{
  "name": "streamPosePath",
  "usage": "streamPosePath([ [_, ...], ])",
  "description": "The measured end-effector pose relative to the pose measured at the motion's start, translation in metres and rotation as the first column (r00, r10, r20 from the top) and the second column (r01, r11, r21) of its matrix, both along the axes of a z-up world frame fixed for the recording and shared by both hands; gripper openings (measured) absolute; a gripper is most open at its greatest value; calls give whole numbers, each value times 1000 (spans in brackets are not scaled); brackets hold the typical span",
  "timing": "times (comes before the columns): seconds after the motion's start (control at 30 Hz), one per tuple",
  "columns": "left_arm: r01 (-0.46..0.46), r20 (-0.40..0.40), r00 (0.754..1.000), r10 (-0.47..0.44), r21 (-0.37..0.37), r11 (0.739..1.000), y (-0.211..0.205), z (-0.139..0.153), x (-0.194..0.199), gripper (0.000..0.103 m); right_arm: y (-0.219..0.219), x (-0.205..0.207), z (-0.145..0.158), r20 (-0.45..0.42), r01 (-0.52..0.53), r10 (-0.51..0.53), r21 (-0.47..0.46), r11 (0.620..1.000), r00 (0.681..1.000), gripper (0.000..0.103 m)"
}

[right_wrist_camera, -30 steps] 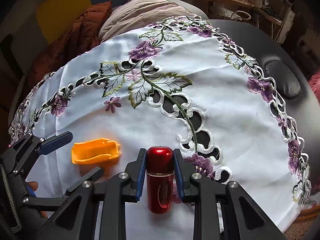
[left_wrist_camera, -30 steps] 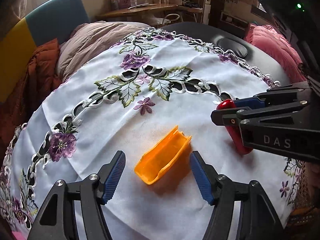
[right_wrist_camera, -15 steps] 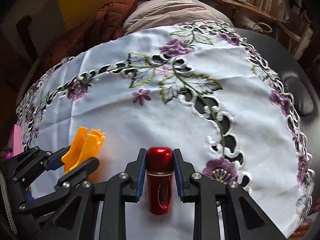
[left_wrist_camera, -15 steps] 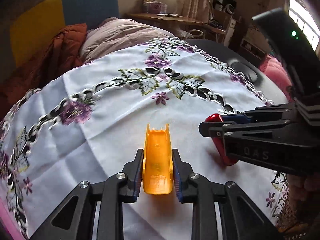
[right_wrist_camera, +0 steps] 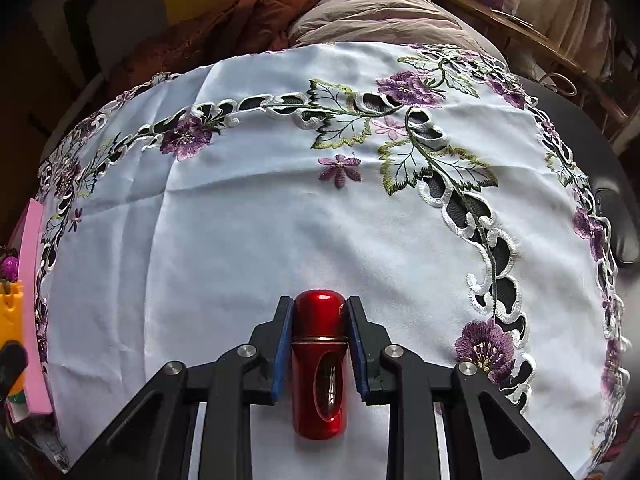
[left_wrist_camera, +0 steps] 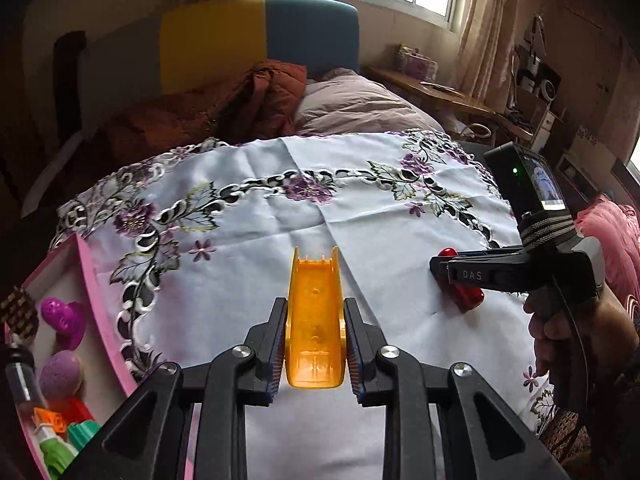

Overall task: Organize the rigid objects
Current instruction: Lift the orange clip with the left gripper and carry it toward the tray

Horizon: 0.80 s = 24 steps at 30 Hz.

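Note:
My left gripper point(left_wrist_camera: 316, 308) is shut on an orange plastic trough-shaped piece point(left_wrist_camera: 315, 320) and holds it above the white embroidered tablecloth point(left_wrist_camera: 360, 224). My right gripper point(right_wrist_camera: 318, 308) is shut on a glossy red metal cylinder point(right_wrist_camera: 319, 364). The right gripper point(left_wrist_camera: 444, 266) with the red cylinder point(left_wrist_camera: 466, 296) also shows at the right of the left wrist view, held in a hand. The orange piece point(right_wrist_camera: 10, 312) shows at the far left edge of the right wrist view.
A pink tray point(left_wrist_camera: 102, 320) at the table's left edge holds several small toys, among them a purple heart shape point(left_wrist_camera: 64, 316). Its pink rim point(right_wrist_camera: 32, 280) shows in the right wrist view. Bedding and pillows point(left_wrist_camera: 352, 108) lie beyond the table.
My left gripper closed on the orange piece, lifted it and swung left, bringing the pink tray into view. My right gripper kept the red cylinder and shifted slightly.

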<state>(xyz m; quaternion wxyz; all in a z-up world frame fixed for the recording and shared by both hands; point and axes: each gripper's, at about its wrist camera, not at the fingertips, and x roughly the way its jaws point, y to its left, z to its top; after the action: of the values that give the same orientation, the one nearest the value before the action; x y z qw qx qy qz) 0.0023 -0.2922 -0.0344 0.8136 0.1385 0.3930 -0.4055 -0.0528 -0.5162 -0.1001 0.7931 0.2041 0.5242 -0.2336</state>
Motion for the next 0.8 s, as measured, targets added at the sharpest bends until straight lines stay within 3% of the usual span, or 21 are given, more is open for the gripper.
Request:
streamPosePath([
  [0.8,-246,21,969,246,-21,969,107,15,3,26,18,3,-2,-31,-65,61,-131,989,998,27],
])
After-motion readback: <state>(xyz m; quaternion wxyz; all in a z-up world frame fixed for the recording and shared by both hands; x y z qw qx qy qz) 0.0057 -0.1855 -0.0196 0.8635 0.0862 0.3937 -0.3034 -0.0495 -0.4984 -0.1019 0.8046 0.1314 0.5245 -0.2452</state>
